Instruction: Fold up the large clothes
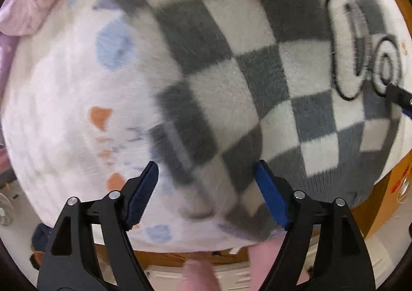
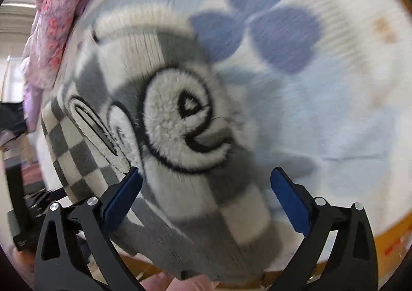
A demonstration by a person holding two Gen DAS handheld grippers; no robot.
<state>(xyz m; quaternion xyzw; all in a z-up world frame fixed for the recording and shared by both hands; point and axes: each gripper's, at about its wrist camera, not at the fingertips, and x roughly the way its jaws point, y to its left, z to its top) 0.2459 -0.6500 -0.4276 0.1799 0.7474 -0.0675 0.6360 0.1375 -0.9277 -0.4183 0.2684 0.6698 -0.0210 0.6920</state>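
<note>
The checkered sweater is laid flat; both the left gripper and right gripper are held apart, empty; folding judged unfinished.

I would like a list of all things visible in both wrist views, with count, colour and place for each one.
checkered sweater: one, grey and white with fuzzy white letters outlined in black, lying on the bedsheet.
bedsheet: one, white with blue and orange prints, under the sweater.
pink blanket: one, pink and purple, bunched at the upper left edge.
left gripper: one, black with blue pads, open above the sweater's edge.
right gripper: one, black with blue pads, open above the sweater's lettered part.
</note>
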